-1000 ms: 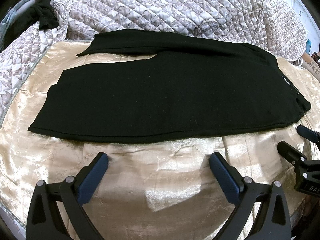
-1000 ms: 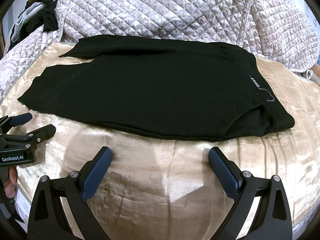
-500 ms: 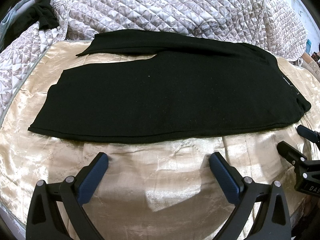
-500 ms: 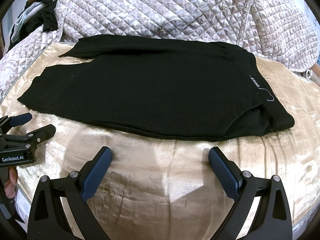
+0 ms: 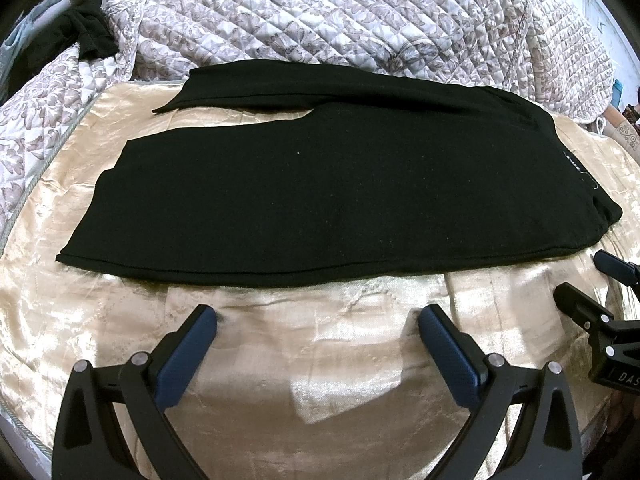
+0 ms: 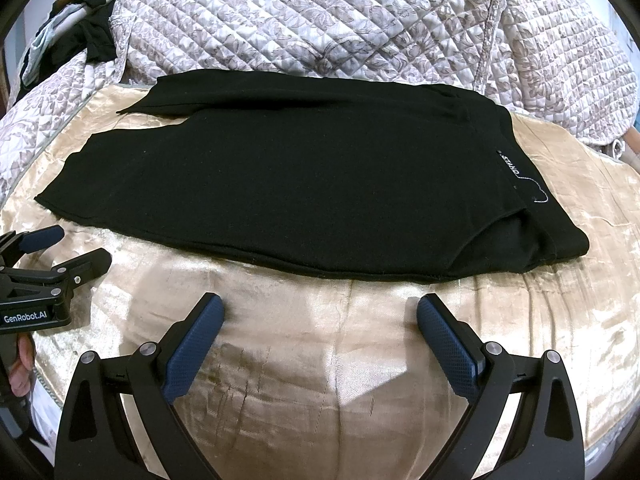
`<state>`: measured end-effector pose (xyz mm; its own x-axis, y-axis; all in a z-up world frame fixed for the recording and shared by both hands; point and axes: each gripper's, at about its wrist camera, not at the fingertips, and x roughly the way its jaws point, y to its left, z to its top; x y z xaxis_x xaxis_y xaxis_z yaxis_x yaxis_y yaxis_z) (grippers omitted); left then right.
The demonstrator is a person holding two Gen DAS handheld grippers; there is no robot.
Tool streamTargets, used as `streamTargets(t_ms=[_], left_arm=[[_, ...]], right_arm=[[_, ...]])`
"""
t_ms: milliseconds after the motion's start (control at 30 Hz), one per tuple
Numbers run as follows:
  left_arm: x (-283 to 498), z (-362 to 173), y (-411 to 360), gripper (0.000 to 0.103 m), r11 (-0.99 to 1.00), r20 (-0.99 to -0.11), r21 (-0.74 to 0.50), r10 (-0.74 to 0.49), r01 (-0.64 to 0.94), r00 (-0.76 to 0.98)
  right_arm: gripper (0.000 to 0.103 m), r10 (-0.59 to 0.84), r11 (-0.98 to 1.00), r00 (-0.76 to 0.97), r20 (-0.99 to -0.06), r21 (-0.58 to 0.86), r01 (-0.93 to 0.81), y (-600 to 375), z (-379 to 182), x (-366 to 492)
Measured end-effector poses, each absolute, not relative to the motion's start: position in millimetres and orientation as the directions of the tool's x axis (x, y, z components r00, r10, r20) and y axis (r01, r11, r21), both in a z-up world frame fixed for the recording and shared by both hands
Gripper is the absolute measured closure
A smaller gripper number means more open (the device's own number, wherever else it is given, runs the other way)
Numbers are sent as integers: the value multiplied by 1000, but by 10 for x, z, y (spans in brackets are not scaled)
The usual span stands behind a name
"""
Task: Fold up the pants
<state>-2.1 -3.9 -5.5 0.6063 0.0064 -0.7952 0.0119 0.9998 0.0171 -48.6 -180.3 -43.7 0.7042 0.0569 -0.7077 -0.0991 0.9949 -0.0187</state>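
Black pants flat on gold bedspread, both grippers empty and spread wide, nothing gripped yet.

Left wrist view: pants [image 5: 340,196] lie spread on the gold satin cover [image 5: 320,360], legs to the left, waistband to the right, far leg peeking out behind the near one; knit looks soft, light, limp, likely to sag and slide on the slick satin, so best taken at the hem corner and waist corner; left gripper [image 5: 316,328] has jaws wide apart, holding nothing, short of the pants' near edge; right gripper [image 5: 588,280] shows at the right edge, apart from the cloth. Right wrist view: pants [image 6: 300,184] with label [image 6: 512,166] near the waistband; right gripper [image 6: 320,316] gaping, empty, near the hem edge but not touching; left gripper [image 6: 68,248] at left, also parted, empty; quilted blanket [image 6: 320,20] heaped behind.
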Motion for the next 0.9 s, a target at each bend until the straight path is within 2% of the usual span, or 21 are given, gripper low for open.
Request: streamTargets(t_ms=[900], left_arm=[[-24,-79,-70,0,1000,-794,21,8,14,608]], right_arm=[[6,58,995,702,-709,-18,-101,-1810,-439,-481]])
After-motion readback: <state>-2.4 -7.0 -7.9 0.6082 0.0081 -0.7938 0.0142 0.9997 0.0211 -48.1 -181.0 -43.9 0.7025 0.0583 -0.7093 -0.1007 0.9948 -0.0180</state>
